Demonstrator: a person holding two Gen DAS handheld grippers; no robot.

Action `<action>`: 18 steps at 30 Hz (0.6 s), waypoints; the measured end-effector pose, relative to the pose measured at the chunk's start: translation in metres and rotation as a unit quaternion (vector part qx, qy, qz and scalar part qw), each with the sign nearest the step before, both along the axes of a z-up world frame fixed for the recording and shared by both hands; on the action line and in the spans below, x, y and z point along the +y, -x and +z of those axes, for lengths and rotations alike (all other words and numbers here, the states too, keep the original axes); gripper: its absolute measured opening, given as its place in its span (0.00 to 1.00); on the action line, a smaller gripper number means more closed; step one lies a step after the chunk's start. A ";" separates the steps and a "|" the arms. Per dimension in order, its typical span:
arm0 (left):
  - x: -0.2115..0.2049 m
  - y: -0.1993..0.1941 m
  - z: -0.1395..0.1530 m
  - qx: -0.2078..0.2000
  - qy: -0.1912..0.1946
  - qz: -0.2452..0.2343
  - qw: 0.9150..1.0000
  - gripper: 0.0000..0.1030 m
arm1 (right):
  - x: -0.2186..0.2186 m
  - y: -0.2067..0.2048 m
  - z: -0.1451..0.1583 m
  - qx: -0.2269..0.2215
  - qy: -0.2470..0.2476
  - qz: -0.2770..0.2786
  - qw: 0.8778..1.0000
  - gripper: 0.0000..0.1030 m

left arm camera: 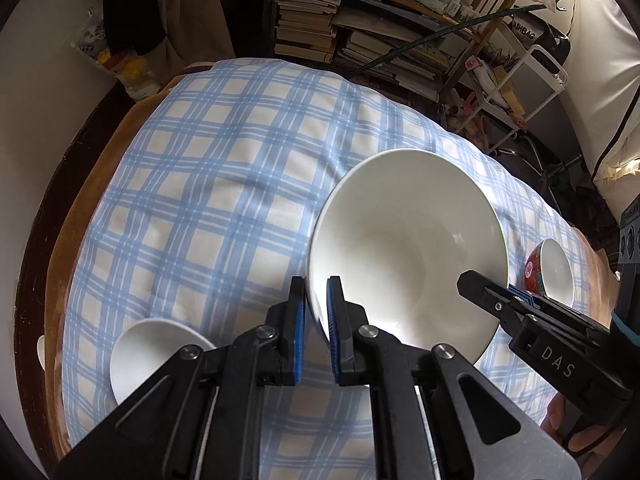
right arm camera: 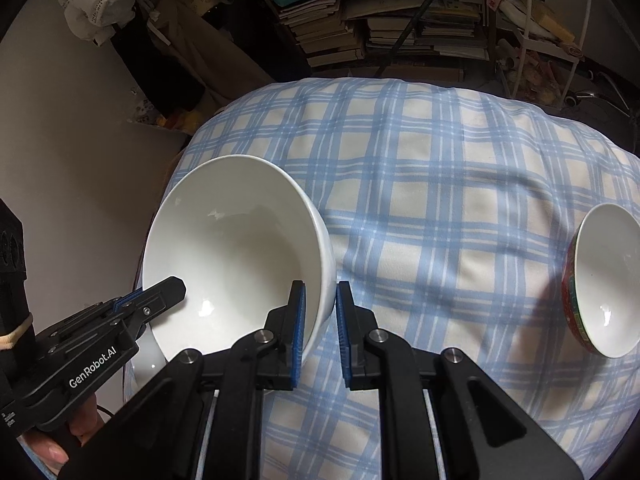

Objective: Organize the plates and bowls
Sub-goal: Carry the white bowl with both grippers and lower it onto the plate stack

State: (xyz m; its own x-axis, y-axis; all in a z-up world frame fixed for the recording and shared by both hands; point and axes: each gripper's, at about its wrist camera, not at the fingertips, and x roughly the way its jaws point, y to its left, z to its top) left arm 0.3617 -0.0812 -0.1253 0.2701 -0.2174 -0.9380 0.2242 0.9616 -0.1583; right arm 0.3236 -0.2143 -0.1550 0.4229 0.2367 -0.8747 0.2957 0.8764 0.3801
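Note:
A large white bowl [left arm camera: 408, 248] is held over the blue checked tablecloth [left arm camera: 224, 184] by both grippers. My left gripper [left arm camera: 317, 320] is shut on its left rim. My right gripper [right arm camera: 320, 320] is shut on its right rim; the bowl fills the left of the right wrist view [right arm camera: 236, 248]. The right gripper shows at the bowl's right edge in the left wrist view [left arm camera: 492, 292], and the left gripper at the bowl's left in the right wrist view [right arm camera: 160, 292]. A small white bowl [left arm camera: 156, 348] sits lower left. A red patterned bowl [right arm camera: 604, 280] sits at the right, also in the left wrist view [left arm camera: 552, 272].
The cloth [right arm camera: 460, 200] covers a round brown table [left arm camera: 80, 200]. Behind it stand shelves of stacked books [left arm camera: 312, 20] and a white wire rack [left arm camera: 536, 80]. A wall [right arm camera: 80, 152] is on the left.

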 end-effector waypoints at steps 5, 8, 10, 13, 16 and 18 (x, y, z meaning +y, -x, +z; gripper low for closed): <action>0.005 0.029 0.001 -0.001 0.001 0.001 1.000 0.10 | 0.009 0.025 0.004 -0.003 0.011 0.008 1.000 0.16; 0.009 0.044 -0.001 0.001 0.003 0.001 1.000 0.10 | 0.012 0.041 0.002 -0.003 0.008 0.009 1.000 0.16; 0.011 0.056 -0.003 -0.001 0.001 0.003 1.000 0.10 | 0.016 0.049 0.000 -0.004 0.009 0.011 1.000 0.16; 0.013 0.072 -0.006 -0.005 -0.004 0.002 1.000 0.10 | 0.021 0.064 -0.003 -0.006 0.010 0.010 1.000 0.16; 0.017 0.086 -0.009 -0.001 0.006 0.010 1.000 0.10 | 0.025 0.077 -0.004 -0.011 0.016 0.011 1.000 0.16; 0.020 0.095 -0.011 -0.002 0.011 0.014 1.000 0.10 | 0.028 0.087 -0.006 -0.015 0.015 0.011 1.000 0.16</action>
